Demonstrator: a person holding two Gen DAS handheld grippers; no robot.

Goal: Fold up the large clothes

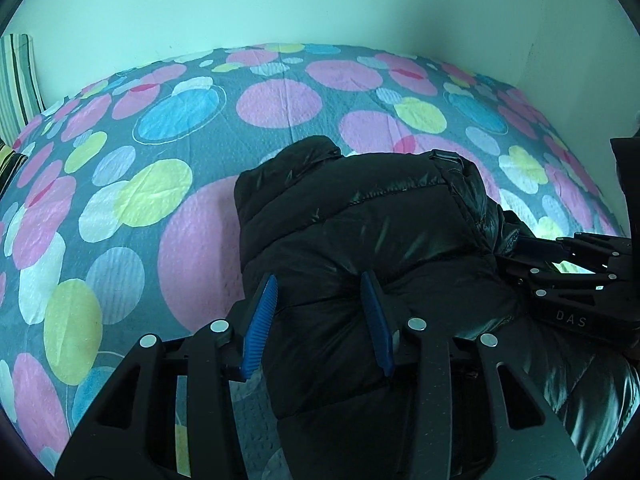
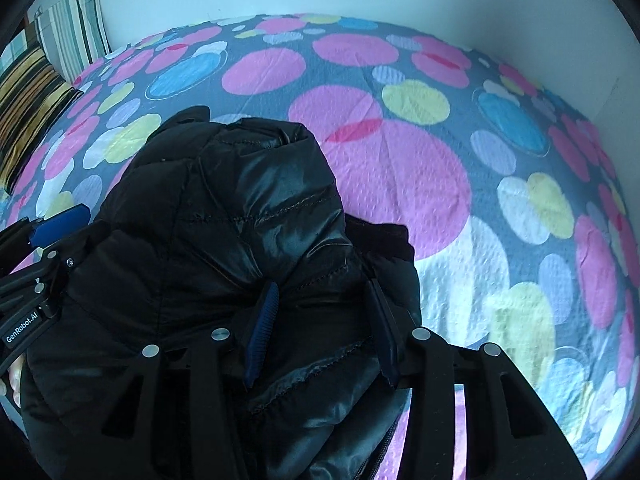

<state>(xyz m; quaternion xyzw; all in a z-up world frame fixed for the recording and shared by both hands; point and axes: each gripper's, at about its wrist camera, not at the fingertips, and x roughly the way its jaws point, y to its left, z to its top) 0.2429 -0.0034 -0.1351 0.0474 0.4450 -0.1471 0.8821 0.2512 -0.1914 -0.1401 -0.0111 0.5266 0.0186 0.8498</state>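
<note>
Black puffy jacket [image 1: 360,248] fabric is being pinched between the pads of the left tongs [image 1: 320,300] and the right tongs [image 2: 320,308]. Beyond them, the bundled jacket is lying on the spotted bedspread [image 1: 160,184]. Folding is being judged well advanced; sleeves and zip are being hidden.

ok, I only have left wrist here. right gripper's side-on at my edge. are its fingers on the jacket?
Observer: Yes. The right gripper straddles a ridge of the black puffer jacket, and both pads look sunk into it.
Operator: Any zipper on that side?
Observer: Looks like one. A zipper runs along the near edge, below the gripper's right finger.
Operator: Layers flush?
Observer: No. A lower layer sticks out to the right of the top fold.
</note>
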